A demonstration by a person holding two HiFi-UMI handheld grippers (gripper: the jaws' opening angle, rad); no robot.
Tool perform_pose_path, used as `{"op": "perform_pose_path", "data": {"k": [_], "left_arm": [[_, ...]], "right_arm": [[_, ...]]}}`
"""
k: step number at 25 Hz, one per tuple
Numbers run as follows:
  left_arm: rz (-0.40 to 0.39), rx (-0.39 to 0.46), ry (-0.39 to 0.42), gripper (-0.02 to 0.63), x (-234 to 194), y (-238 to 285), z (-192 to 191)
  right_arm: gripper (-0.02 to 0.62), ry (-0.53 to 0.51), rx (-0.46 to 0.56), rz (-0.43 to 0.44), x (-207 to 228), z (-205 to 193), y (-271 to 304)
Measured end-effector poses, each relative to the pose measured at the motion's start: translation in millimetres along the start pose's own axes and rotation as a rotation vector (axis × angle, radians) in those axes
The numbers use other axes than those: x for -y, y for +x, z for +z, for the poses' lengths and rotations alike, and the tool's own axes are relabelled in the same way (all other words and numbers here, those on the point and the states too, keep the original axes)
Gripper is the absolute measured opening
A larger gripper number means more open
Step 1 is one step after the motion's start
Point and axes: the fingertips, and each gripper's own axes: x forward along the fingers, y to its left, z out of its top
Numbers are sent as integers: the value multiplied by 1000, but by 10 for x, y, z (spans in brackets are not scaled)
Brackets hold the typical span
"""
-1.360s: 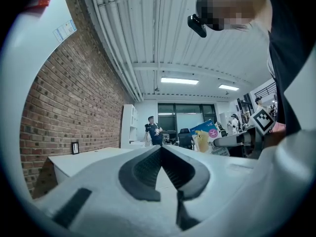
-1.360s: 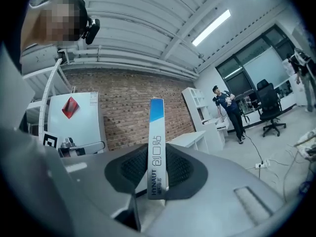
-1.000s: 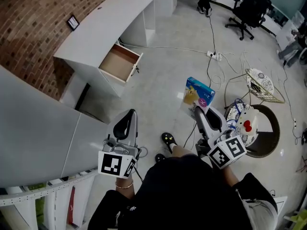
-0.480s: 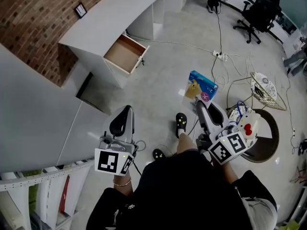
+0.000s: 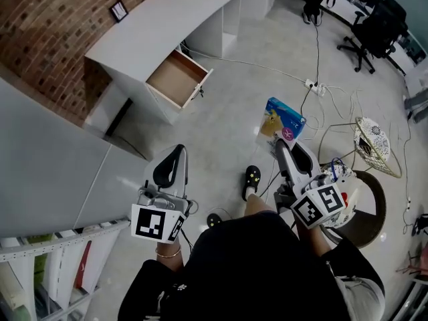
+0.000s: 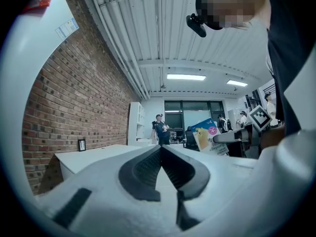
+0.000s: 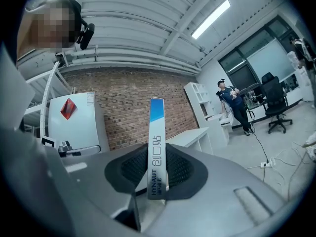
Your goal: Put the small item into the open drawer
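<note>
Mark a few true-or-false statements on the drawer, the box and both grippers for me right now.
1. The right gripper is shut on a flat box. True.
2. The drawer of the white desk is closed. False: it is pulled out.
3. The left gripper holds something. False: its jaws are together with nothing between them.
4. The drawer looks empty. True.
</note>
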Motion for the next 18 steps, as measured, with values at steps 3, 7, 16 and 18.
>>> {"op": "perform_pose_path", "data": {"k": [3,7,16,18], "left_arm": [[8,-11,7,-12,21,239,-8],[30,-30,3,-12,-1,533,-54],[61,-48,10,-12,-17,1182,-47],[64,-52,19,-12,18,1328,-29]], "right_arm": [[97,6,-1,5,232,62,127],[97,19,-9,16,538,100,322],[97,42,-14,32,1138,275,668],[97,48,-11,39,1267,328,708]]}}
